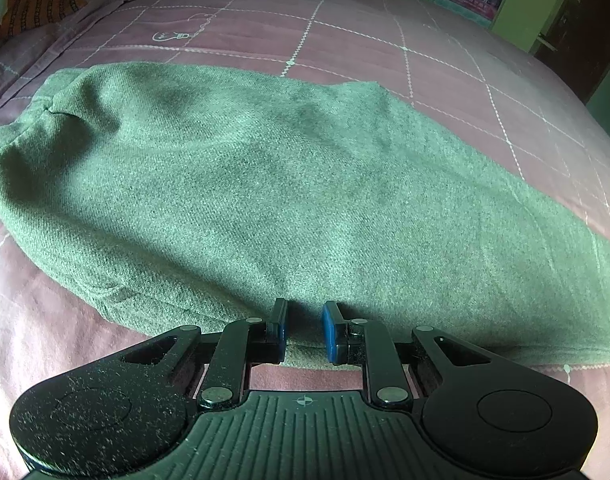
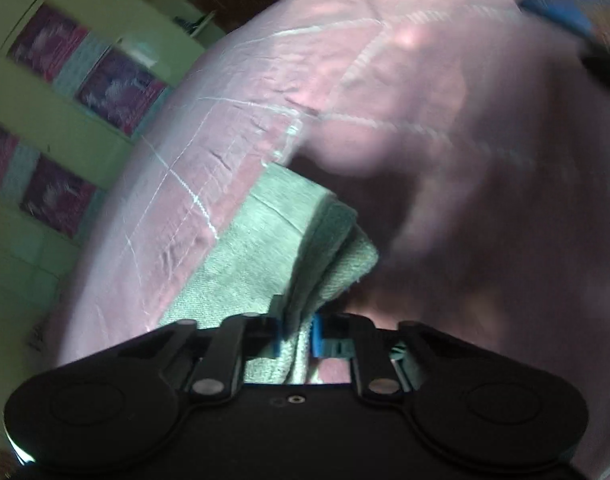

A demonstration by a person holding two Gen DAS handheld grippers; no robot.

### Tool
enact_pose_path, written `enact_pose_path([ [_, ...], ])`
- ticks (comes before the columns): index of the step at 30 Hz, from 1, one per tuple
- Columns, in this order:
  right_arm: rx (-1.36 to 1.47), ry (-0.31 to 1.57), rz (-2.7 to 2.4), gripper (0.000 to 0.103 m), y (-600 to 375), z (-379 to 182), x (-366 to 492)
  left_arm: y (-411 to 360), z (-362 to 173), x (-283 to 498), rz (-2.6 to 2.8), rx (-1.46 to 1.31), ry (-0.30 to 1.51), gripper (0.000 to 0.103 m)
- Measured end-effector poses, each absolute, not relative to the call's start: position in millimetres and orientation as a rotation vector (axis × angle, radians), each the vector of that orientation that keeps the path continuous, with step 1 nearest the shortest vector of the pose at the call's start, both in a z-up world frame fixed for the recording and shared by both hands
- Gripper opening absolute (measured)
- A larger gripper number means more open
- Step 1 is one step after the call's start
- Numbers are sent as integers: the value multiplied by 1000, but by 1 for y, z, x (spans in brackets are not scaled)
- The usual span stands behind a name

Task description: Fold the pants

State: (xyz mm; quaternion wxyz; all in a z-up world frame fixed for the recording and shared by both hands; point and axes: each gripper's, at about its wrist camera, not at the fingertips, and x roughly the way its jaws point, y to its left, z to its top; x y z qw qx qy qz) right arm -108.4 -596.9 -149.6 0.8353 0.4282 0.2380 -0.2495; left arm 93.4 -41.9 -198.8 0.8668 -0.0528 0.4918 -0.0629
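One pair of green pants (image 1: pixel 265 184) lies across a pink quilted bedspread (image 1: pixel 385 52), already doubled leg on leg by the look of it, waist end bunched toward the far left in the left wrist view. Left gripper (image 1: pixel 303 330) sits at the near edge of the cloth, blue pads (image 1: pixel 328 332) drawn close with a narrow gap; the hem runs between them, and it reads as a pinch on that edge, though contact is not sharp enough to be sure. Right gripper (image 2: pixel 296 338), in a motion-blurred frame, has its blue pads closed on a stacked fold of the same green fabric (image 2: pixel 281 240), near the leg end as far as I can judge. Step in hand, as I read it: both ends gripped for the crosswise fold. The next move calls for lifting both grips together, carrying the leg end over toward the waist, keeping layers aligned. Count: one garment, one bedspread, two grippers, several framed pictures (image 2: pixel 117 92) on the green wall.
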Motion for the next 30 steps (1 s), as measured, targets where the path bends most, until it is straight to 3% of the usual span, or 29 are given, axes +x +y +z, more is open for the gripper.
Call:
enact_pose_path([
  [4,543,385,-477,10,-559,-84,-112,-40,-199,94,-139,-108,1030,19],
  [9,516,688,-579,14,-582,-141,-98,-39,-199,93,-145,-95,1027,19],
  [12,469,642,-672,46,-575,-128,-105,-40,-197,93,-154,-74,1028,19],
  [14,462,556,-762,55,-578,-111,-118,-44,-189,92,-148,-44,1009,19],
  [20,247,586,-459,52,-526,-86,-74,-93,-154,111,-262,12,925,19],
  [25,151,701,-149,30,-429,-109,6,-142,-175,148,-314,34,988,19],
  [30,56,756,18,27,-344,-123,69,-131,-197,179,-200,99,987,19],
])
